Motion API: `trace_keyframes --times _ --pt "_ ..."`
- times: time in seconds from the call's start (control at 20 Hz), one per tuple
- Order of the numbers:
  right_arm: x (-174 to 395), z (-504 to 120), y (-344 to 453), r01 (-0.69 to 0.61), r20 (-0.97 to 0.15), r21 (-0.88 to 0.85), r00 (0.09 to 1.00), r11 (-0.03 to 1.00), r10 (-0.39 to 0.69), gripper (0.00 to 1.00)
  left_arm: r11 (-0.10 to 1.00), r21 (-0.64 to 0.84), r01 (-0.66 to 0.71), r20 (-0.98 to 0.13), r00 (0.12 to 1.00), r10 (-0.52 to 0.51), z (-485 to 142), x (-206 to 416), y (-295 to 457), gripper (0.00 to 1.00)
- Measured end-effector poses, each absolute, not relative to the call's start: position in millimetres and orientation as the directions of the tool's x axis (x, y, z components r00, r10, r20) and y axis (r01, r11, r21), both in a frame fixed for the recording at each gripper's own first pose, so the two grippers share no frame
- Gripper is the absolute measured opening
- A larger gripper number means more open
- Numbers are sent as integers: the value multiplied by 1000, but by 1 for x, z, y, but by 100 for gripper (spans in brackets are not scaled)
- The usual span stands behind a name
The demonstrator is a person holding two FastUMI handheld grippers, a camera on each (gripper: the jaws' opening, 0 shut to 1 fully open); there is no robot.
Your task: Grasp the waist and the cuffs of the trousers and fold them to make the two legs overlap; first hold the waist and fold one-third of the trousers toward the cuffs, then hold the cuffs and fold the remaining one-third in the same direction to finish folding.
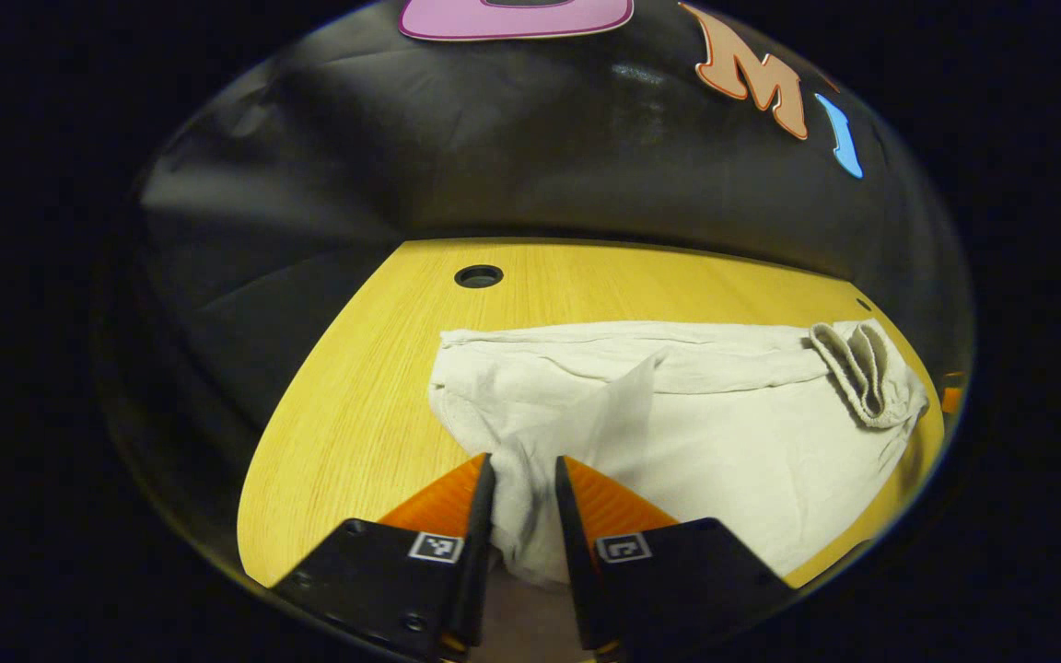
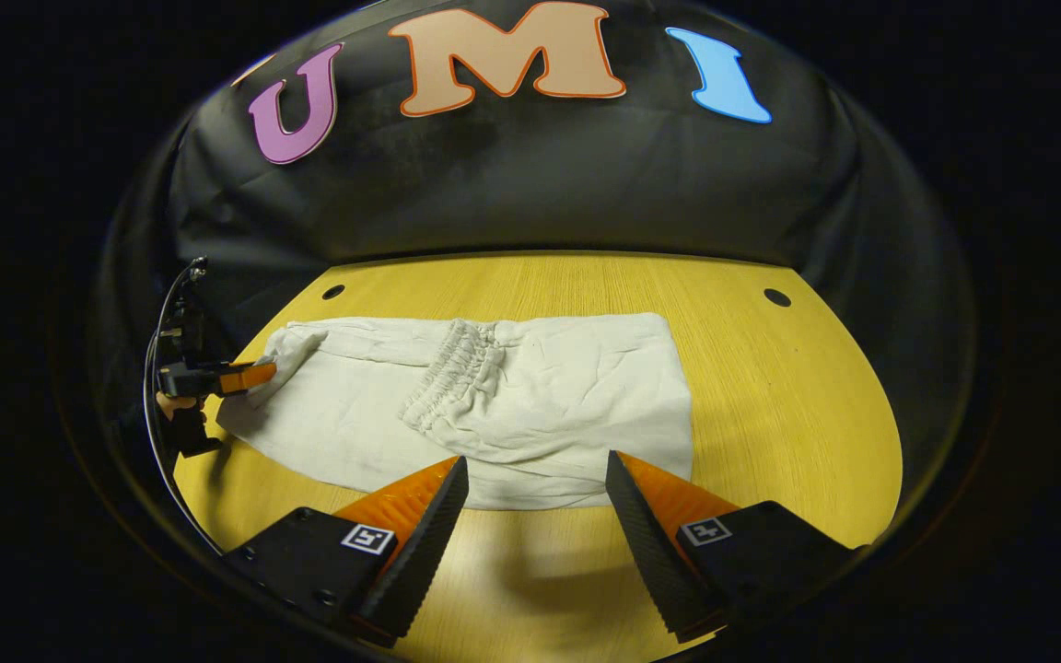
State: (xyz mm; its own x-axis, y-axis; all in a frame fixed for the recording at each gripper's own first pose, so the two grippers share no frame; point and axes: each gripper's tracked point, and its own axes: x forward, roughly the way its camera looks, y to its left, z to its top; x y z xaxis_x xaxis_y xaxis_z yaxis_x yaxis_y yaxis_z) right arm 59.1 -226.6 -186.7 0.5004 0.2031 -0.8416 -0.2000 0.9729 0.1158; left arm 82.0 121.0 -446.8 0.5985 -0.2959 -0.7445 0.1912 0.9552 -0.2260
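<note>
Left gripper (image 1: 524, 479): fingers closed on the cuff end of the trousers (image 2: 494, 405), which lie folded on the table (image 2: 770, 387), long axis left to right. Waistband (image 2: 452, 373) already sits mid-cloth. Right gripper (image 2: 538, 483): jaws apart, holding nothing, just off the near edge. Judged next: carry cuffs rightward; path unobstructed

Dim booth, warm overhead light, sharp centre, fisheye bending at edges.
</note>
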Motion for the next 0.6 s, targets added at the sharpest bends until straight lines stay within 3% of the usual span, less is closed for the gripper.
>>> trace_keyframes --times 0.1,0.2,0.45,0.5,0.55,0.6 --pt "62 -184 -232 -212 -837 116 505 970 210 92 962 -214 168 -752 601 -272 -447 82 119 14" --pt "66 -178 -237 -217 -826 124 519 968 222 96 971 -184 153 -771 591 -239 -444 83 122 1" --pt "72 -163 -256 -226 -808 130 540 965 235 97 974 -195 115 -724 653 -223 -398 95 114 0" --pt "71 -161 -262 -228 -806 128 543 965 235 92 974 -186 129 -716 661 -224 -388 97 109 0" --pt "71 -159 -267 -230 -805 125 545 965 234 97 973 -179 147 -709 666 -231 -378 98 103 0" --pt "70 -158 -271 -231 -803 127 547 965 237 92 972 -170 159 -703 672 -233 -368 99 97 0"
